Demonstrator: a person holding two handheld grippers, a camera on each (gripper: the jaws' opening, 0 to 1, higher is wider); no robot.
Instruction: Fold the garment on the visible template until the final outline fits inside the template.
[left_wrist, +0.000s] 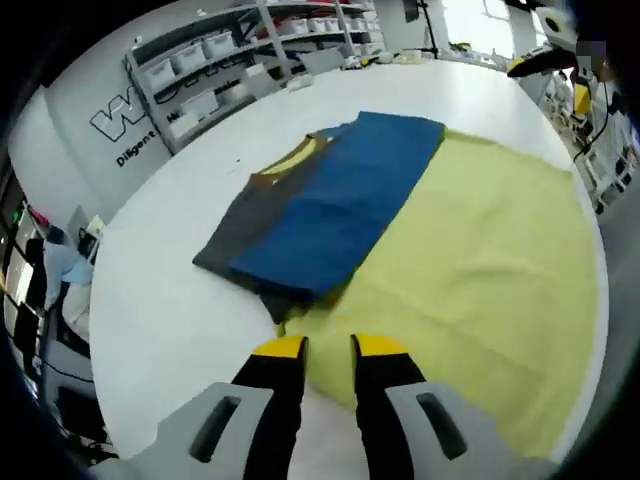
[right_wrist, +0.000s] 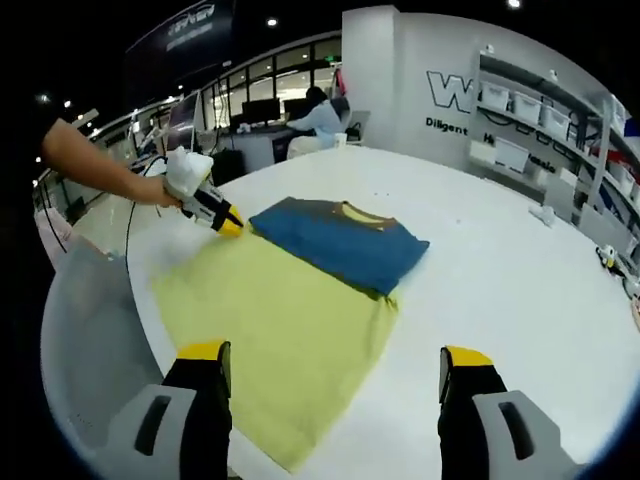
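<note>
A blue T-shirt (left_wrist: 330, 205) with a yellow-trimmed collar and a grey underlayer lies folded into a long strip. One side rests on the yellow template sheet (left_wrist: 480, 270); its grey side overhangs onto the white table. My left gripper (left_wrist: 329, 347) hovers at the template's near edge, just short of the shirt's end, jaws close together with nothing between them. In the right gripper view the shirt (right_wrist: 345, 245) lies across the template's (right_wrist: 270, 330) far end. The left gripper (right_wrist: 228, 224) points at its left corner. My right gripper (right_wrist: 334, 356) stands wide open above the template's near end, holding nothing.
The big white table (right_wrist: 500, 280) has free room to the right of the shirt. Shelves with white bins (left_wrist: 200, 70) stand beyond the table. A person's forearm (right_wrist: 95, 165) holds the left gripper. Someone sits at a desk (right_wrist: 315, 120) far behind.
</note>
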